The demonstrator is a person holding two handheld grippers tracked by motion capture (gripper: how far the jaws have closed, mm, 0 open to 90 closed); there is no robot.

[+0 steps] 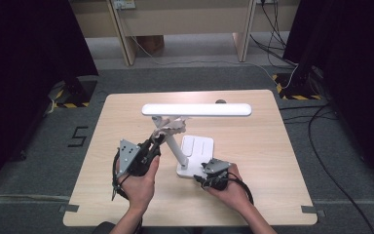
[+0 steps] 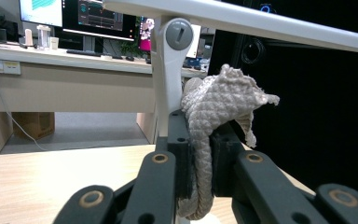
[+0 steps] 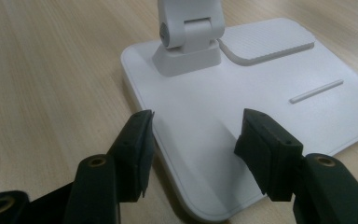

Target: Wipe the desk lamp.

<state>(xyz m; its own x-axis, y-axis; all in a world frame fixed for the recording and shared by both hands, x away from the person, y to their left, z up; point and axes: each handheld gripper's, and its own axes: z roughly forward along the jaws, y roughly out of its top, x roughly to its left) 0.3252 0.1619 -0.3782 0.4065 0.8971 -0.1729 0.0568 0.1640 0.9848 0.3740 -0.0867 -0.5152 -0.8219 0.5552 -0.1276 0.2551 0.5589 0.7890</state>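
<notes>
The lamp (image 1: pixel 185 146) stands near the middle of the worktop (image 1: pixel 272 161); its long light bar (image 1: pixel 196 109) runs level, left to right, parallel to the far edge; its stem leans up leftward from the base (image 3: pixel 205 112); the left gripper (image 1: pixel 151 146) has its jaws clamped on a grey cloth (image 2: pixel 214 112) against the stem; the right gripper (image 3: pixel 193 140) holds its jaws wide, straddling the base's near corner; bare worktop lies on both sides.

Worktop (image 1: pixel 126 204): pale wood-grain top with rounded corners, under my hands. Directly on it: one white lamp base (image 1: pixel 197 148), a flat rectangular plate, standing near the worktop's middle. Beyond the base, by the far edge, a small dark round thing (image 1: pixel 220 102), too small to identify. The worktop stands on grey carpeted floor (image 1: pixel 185 75).
</notes>
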